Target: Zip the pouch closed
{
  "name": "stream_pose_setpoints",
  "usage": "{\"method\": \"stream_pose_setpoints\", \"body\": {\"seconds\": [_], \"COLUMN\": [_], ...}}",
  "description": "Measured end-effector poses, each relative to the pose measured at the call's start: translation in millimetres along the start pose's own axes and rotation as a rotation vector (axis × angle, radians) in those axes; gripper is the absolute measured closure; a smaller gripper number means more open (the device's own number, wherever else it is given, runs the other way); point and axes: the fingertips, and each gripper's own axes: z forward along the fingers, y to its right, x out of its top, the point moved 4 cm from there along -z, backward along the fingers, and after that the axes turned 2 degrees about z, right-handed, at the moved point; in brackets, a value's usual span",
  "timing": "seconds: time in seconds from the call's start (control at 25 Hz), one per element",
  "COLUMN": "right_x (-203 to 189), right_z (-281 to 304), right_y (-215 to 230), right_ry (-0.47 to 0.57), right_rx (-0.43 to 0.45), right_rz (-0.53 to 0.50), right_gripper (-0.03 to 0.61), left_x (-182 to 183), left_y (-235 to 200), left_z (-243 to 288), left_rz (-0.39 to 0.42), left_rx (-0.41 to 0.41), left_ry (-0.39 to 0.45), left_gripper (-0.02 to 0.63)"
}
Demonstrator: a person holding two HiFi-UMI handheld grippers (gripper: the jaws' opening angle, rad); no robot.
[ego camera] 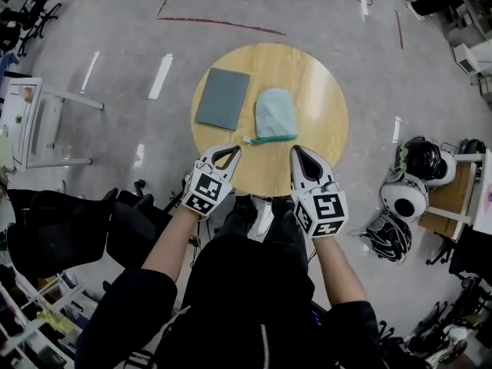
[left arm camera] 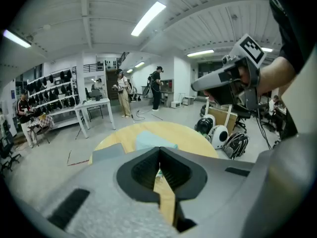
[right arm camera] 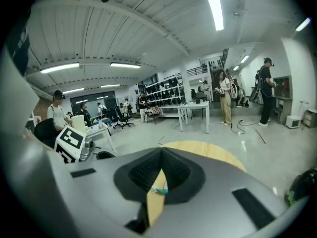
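Holding nothing, the jaws of the left gripper (ego camera: 231,151) and right gripper (ego camera: 298,152) are closed. Just ahead, between them, the pouch (ego camera: 275,114) lies flat on the round wooden bench (ego camera: 319,83). It is soft pale-blue fabric, dome-shaped, with a teal zip along its near edge. Risk: if the pouch is not anchored, the limp fabric may slide or bunch on the smooth wood.

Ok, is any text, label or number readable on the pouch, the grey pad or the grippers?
No readable text in any view.
On the pouch: no print visible.
On the grey pad: none.
On the left gripper and right gripper: only black-and-white square marker patterns, no letters.
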Motion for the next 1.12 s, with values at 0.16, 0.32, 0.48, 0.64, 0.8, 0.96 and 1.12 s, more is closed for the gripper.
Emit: {"method": "stream_pose_setpoints", "body": {"seconds": [0.16,0.32,0.48,0.64,0.8,0.96,1.12], "right_x": [-13,-29,-40,-43,-45,-47,-49], "right_z": [7,7,9,6,2,-5,-14], "right_y": [9,17,17,16,20,26,33], "right_ry": [-0.023,-0.05,-0.068,-0.074,-0.079,-0.083,-0.089], "right_rx": [-0.009,-0.014,-0.013,-0.019,-0.035,-0.058,-0.08], "right_rz": [0.025,0.049,0.062,0.071,0.076,0.08,0.083], "right_gripper": [0.578,0.578,0.578,0.578,0.578,0.578,0.578], "left_x": [-26,-41,-54,-71,-90,-109,-116], "left_y": [-1,-1,-3,-7,-9,-9,-12], "left_z": [16,33,56,82,104,121,133], "left_rz": [0.046,0.112,0.24,0.347,0.505,0.675,0.712], "left_rx": [-0.03,-0.047,-0.079,-0.113,-0.171,-0.254,-0.3], "left_ry": [-0.071,-0.114,-0.182,-0.26,-0.347,-0.43,-0.459], "left_gripper": [0.606,0.605,0.603,0.498,0.495,0.495,0.495]}}
